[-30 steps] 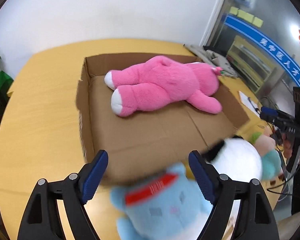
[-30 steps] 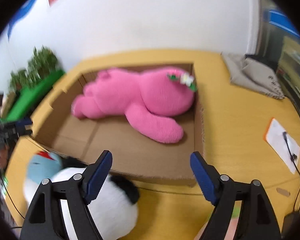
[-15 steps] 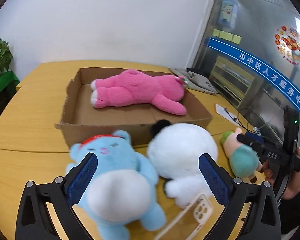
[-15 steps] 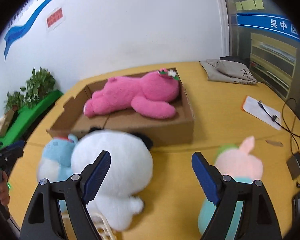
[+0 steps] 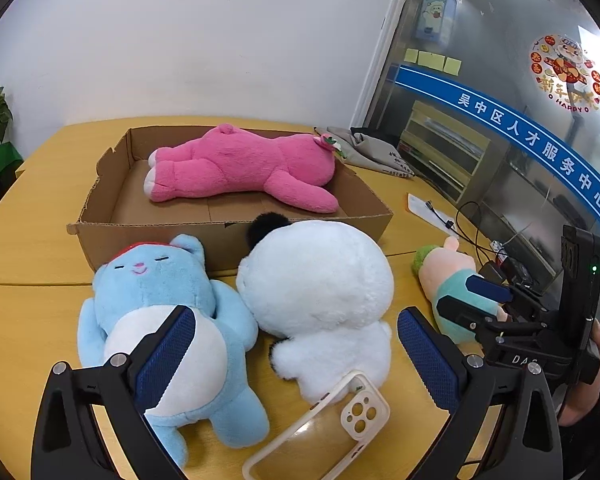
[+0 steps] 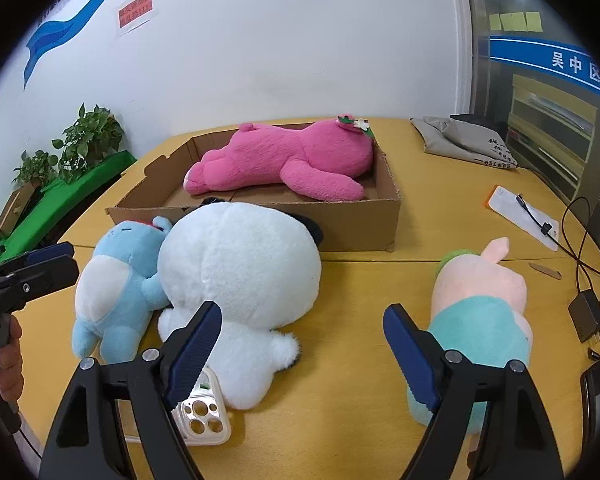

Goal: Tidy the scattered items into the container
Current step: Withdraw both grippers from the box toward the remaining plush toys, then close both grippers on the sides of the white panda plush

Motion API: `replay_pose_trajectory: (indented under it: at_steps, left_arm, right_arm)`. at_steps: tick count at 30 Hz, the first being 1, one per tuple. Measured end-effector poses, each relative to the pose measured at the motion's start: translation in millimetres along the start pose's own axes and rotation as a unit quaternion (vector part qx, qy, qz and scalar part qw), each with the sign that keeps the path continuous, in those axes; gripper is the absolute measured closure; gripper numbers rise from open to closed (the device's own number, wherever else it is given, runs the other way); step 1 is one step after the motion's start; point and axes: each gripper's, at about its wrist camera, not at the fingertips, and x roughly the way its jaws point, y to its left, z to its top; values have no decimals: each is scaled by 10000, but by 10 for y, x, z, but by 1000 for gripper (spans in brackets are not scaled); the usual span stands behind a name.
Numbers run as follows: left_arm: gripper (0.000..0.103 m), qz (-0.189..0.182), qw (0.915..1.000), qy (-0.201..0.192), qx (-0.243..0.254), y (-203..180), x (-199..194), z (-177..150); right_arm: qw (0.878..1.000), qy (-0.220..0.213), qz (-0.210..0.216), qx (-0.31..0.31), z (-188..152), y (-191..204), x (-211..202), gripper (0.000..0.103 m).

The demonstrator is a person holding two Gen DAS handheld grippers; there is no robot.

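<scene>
- While both tools hang above the near edge of the yellow table [image 5: 24, 320], one toy already lies in the cardboard box [image 5: 228, 236] at 12 o'clock: the pink plush [image 5: 240, 168], stretched along the far wall.
- Left gripper [image 5: 296, 356]: jaws spread wide, holding nothing, with the blue pads framing the toys below.
- Blue bear [image 5: 156, 312], at 10 o'clock in the left wrist view: on its back on the table, head touching the box's front wall. Judged light and very soft; the torso will squash under the pads, so a grip across the belly or around one arm seems best.
- White plush [image 5: 316, 292], at the centre: round, bulky, pressed against the bear's side and against the box wall. Probably light, yet wider than the jaw opening; a paw or the black ear looks the surer hold.
- Phone case [image 5: 324, 432], at 6 o'clock: flat, its corner against the white plush. Judged stiff, thin and slippery; take it by one long edge.
- Right gripper [image 6: 302, 340]: likewise wide open and empty, hovering over bare table between the white plush and the next toy.
- Pig doll [image 6: 480, 312], at 4 o'clock in the right wrist view: lying apart from the others, head toward the box. Small and soft; the teal body should fit between the pads.
</scene>
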Motion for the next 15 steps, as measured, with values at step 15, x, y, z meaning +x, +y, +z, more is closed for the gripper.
replay_pose_trajectory:
  at_steps: [15]
  left_arm:
    - [1,-183,9996,189,50,-72,263,61]
  right_arm:
    - [9995,182,244,18,-111,-38,116,20]
